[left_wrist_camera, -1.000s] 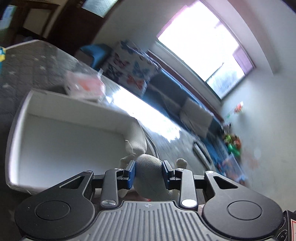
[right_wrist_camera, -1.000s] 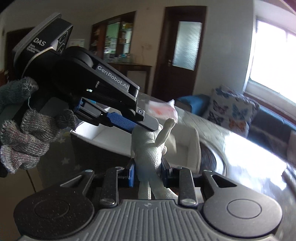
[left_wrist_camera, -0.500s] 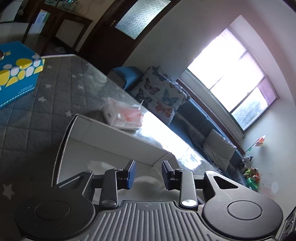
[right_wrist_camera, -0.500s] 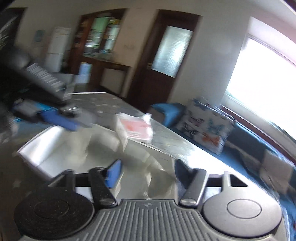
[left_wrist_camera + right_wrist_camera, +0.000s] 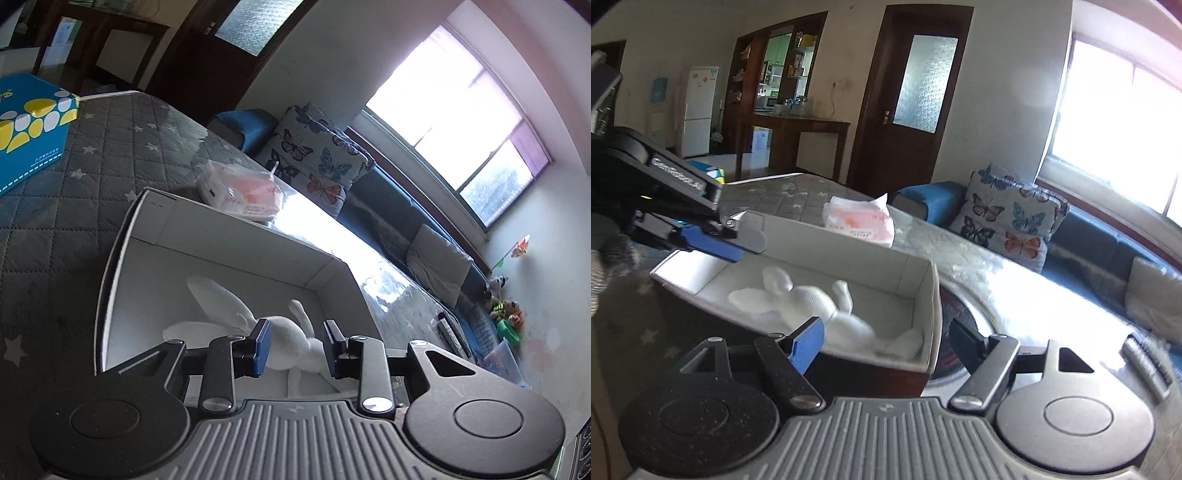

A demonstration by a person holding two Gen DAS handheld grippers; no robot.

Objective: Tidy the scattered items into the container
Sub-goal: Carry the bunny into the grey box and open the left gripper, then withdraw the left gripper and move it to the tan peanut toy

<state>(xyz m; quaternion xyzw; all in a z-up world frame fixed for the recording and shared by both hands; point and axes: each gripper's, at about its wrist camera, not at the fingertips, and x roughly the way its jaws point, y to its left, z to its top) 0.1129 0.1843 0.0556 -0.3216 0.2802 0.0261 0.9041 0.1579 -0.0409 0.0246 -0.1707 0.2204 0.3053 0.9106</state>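
Lying loose in the white box (image 5: 923,295), the white plush rabbit (image 5: 812,299) could snag as both open, empty grippers, left (image 5: 295,345) and right (image 5: 886,341) with fingers just widened, leave from its 6 o'clock side.

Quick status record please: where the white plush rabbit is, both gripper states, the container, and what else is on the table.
plush rabbit: lying inside the white box, released
white box: open-topped, on the grey quilted table cover
right gripper: open, jaws have just been opening, nothing between them, near the box's front corner
left gripper: open, above the rabbit, pads not pressing it
tissue pack: outside the box, beyond its far wall
blue and yellow carton: on the table, left of the box
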